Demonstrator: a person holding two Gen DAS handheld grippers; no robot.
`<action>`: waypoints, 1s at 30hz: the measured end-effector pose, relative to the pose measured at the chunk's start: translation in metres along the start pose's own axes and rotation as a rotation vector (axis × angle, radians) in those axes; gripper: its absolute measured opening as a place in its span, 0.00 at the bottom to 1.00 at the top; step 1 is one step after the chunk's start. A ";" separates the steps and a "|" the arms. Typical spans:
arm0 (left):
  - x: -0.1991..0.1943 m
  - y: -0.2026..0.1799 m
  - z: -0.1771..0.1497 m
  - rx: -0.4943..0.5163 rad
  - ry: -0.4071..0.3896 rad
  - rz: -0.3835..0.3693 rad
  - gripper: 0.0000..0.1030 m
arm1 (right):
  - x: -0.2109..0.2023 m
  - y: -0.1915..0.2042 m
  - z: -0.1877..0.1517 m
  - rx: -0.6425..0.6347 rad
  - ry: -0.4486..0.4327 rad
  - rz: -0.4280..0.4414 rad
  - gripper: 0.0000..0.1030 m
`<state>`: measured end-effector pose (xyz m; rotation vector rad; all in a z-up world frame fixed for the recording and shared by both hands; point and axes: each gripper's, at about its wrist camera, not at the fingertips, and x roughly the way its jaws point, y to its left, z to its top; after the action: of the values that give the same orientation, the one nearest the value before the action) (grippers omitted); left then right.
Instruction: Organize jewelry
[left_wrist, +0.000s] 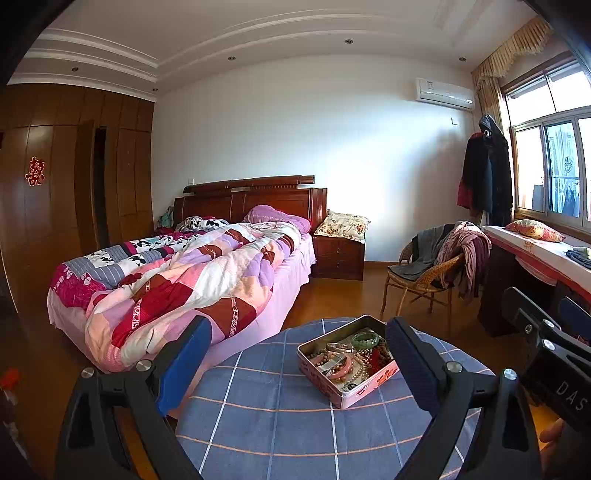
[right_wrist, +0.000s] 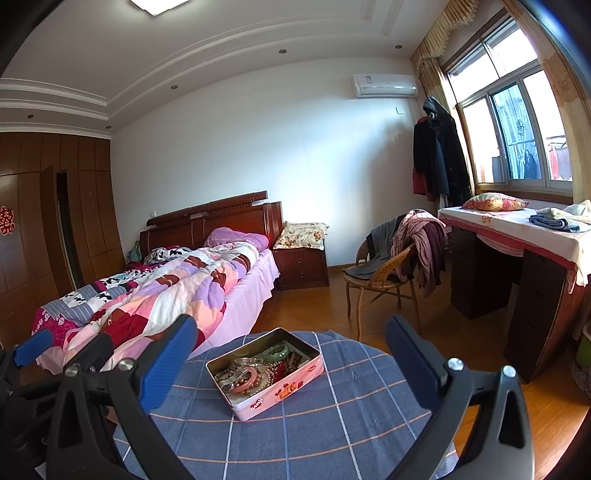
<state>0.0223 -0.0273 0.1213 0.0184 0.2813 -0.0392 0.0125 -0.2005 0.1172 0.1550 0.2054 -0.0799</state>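
Two hand-held grippers over a round table covered with a blue checked cloth, in a bedroom. An open pink tin sits on the cloth, nearer the far edge than the near one; no lid shows in either view. All the jewelry that can be seen lies inside the tin, heaped rather than sorted: a green bangle, a pink bangle, a silvery bangle, strings of pale and brown beads and a red strand overlap one another. No piece lies on the cloth around the tin. The left gripper is spread wide with nothing between its fingers, held short of the tin, its right finger overlapping the tin's right end in the left wrist view. The right gripper is likewise spread wide and empty, held back above the near part of the table. As to progress, the scene fits two stages: a mixed pile waiting in the tin to be taken out and arranged, or pieces that have been gathered into the tin as their storage place. The tangle of beads and bangles suggests that, if order within the tin is wanted, separating them is what is left; the pictures do not settle which reading holds.
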 end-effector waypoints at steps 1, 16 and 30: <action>0.000 0.000 0.000 0.000 0.000 0.000 0.92 | -0.001 0.000 0.000 0.001 0.001 0.001 1.00; -0.001 0.002 0.002 0.002 -0.008 0.005 0.92 | -0.002 -0.002 -0.002 0.002 0.002 -0.001 1.00; 0.016 0.008 -0.002 -0.042 0.064 -0.043 0.92 | 0.003 -0.003 0.000 -0.001 0.021 -0.021 1.00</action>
<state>0.0372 -0.0195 0.1150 -0.0280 0.3460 -0.0751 0.0149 -0.2035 0.1165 0.1529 0.2277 -0.0992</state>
